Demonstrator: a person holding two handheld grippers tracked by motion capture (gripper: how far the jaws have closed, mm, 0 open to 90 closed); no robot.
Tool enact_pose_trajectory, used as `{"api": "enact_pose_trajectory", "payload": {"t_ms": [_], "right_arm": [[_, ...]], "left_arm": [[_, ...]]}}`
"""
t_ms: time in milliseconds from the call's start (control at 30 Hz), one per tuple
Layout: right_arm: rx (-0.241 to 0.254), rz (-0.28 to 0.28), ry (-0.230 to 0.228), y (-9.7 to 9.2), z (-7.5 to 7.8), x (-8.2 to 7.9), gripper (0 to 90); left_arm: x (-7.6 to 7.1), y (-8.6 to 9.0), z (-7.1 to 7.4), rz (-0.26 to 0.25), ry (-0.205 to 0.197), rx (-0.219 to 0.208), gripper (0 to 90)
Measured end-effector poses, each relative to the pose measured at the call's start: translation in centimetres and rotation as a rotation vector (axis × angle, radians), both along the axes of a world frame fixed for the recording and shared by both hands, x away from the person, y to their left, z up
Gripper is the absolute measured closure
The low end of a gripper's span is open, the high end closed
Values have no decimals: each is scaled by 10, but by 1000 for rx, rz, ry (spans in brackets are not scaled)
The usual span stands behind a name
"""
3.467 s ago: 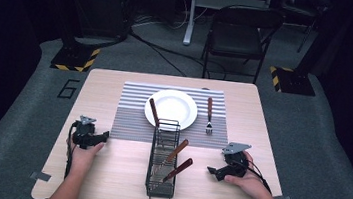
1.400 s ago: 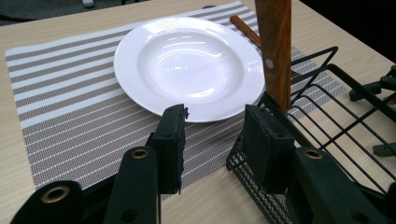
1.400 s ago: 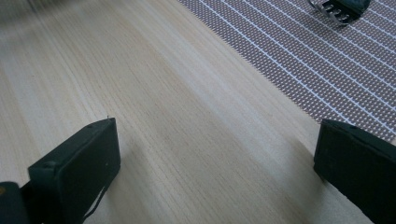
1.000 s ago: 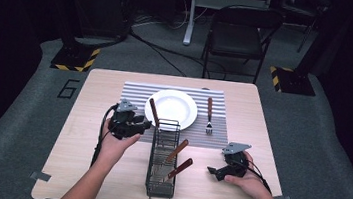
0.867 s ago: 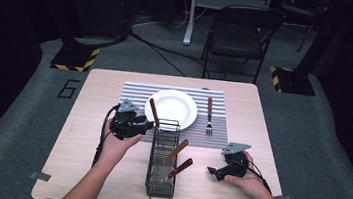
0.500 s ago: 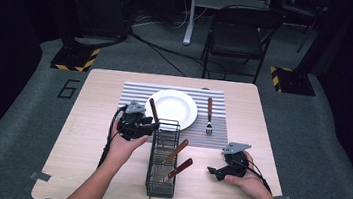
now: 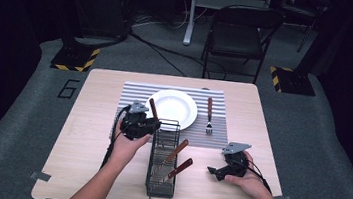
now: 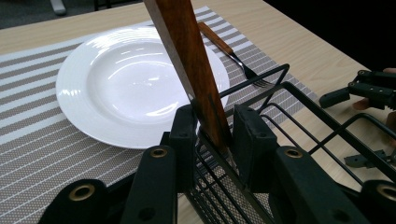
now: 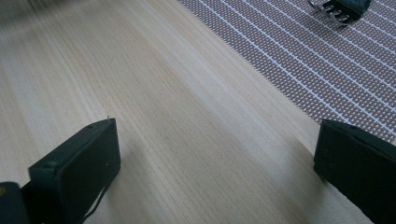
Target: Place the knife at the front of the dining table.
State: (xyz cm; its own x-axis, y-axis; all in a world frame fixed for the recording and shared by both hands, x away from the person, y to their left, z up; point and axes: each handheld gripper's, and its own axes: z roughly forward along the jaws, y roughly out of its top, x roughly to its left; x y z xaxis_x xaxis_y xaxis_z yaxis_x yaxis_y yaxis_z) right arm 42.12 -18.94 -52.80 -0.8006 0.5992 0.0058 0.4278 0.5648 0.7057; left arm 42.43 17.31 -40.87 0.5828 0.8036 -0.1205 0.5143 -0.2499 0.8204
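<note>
- Count: one white plate (image 7: 172, 109), one fork (image 7: 209, 114), one black wire rack (image 7: 163, 159), one striped placemat (image 7: 132, 97), three wooden-handled utensils at the rack.
- Two utensils (image 7: 173, 162) lean inside the rack; the third wooden handle (image 8: 189, 60) stands at the rack's far corner, by the plate rim.
- Left claw (image 8: 210, 130): jaws either side of that handle, near closed; contact unclear.
- Right claw (image 9: 212, 163): jaws spread wide, resting low on bare table (image 7: 89, 145), well apart from the rack.
- Open room: table's left side and near edge free.
- Materials: pale wood-grain table, woven mat, glossy plate, thin wire rack.
</note>
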Motion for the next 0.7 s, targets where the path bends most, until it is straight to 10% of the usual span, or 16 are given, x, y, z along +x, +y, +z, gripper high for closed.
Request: {"api": "enact_pose_trajectory", "payload": {"t_ms": [700], "right_arm": [[0,2,-2,0,0,1,0]], "left_arm": [[-11,-10,4,-53,-58,-32,789]]}}
